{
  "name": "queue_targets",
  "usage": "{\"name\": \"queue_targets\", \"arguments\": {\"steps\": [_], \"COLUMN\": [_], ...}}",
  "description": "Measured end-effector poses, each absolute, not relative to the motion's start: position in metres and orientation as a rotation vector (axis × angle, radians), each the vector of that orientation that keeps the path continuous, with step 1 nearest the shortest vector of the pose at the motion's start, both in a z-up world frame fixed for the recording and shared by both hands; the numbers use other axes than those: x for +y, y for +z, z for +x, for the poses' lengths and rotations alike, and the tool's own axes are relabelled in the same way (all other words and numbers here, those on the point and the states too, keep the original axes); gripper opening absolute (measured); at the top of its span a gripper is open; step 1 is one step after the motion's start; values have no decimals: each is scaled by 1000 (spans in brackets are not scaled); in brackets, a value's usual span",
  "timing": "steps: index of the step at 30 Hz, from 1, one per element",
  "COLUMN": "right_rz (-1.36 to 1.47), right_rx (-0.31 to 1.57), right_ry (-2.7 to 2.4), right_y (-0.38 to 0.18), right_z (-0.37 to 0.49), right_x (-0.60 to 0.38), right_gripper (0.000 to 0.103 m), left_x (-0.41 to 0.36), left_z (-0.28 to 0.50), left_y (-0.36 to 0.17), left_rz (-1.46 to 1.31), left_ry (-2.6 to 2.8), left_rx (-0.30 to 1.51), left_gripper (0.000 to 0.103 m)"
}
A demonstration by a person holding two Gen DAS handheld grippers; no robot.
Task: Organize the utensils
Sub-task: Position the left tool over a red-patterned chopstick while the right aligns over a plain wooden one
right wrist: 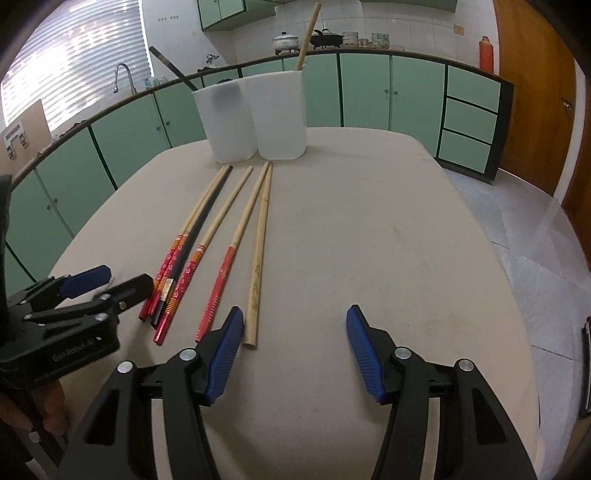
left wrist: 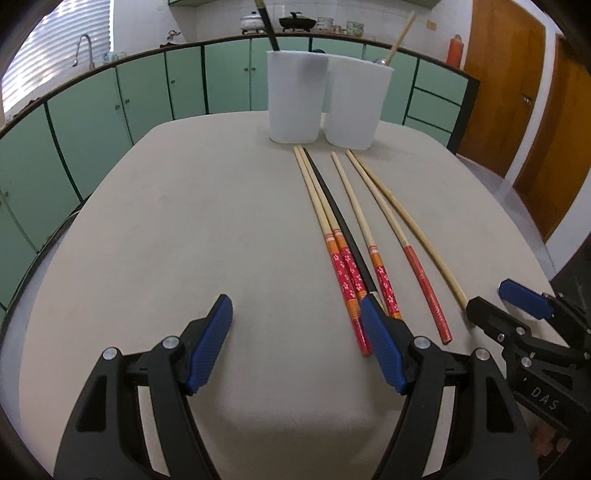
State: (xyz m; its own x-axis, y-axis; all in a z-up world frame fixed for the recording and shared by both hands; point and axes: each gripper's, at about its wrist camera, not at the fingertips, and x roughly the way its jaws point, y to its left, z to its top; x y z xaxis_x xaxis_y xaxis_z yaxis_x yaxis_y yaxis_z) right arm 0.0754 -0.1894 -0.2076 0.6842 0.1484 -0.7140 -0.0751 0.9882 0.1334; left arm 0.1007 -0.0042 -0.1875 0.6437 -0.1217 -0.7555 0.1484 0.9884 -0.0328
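I am holding my left gripper (left wrist: 297, 314) low over the beige table (left wrist: 166, 229) with its blue-padded jaws standing wide apart and nothing between them; its right-hand finger is hovering at the near ends of the leftmost chopsticks. My right gripper (right wrist: 295, 326) is also standing spread and gripping nothing, its left finger just beside the butt of the plain bamboo chopstick (right wrist: 258, 266). The chopsticks are lying loose on the table in a rough fan, tips pointing toward two white containers (left wrist: 295, 99) at the far edge: a pair with red flowered handles (left wrist: 341, 266) touching a black chopstick (left wrist: 343, 229), then a third flowered one (left wrist: 384, 280), then one with a plain red handle (left wrist: 424, 284), then the bamboo one. The left container is holding a dark chopstick (left wrist: 267, 26), and the right container (right wrist: 279, 114) is holding a pale wooden one (right wrist: 308, 33). Green cabinets (left wrist: 92, 110) are running along behind the table
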Motion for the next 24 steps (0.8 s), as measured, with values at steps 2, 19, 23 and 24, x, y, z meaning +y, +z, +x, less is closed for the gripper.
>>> {"name": "queue_targets", "arguments": {"steps": [2, 19, 23, 24], "right_rz": [98, 80, 71, 71], "right_rx": [805, 789, 790, 790], "right_ry": [127, 150, 157, 158], "right_y": [-207, -205, -204, -204], "right_z": [75, 71, 71, 70], "right_x": [-190, -185, -184, -184], "right_gripper": [57, 57, 57, 57], "left_x": [-6, 1, 7, 8], "left_z": [103, 105, 106, 105], "left_y": [-189, -188, -187, -186], "left_rz": [43, 15, -2, -5], "left_ry": [-150, -61, -55, -55], "left_rx": [870, 869, 866, 863], "left_gripper": [70, 62, 61, 61]}}
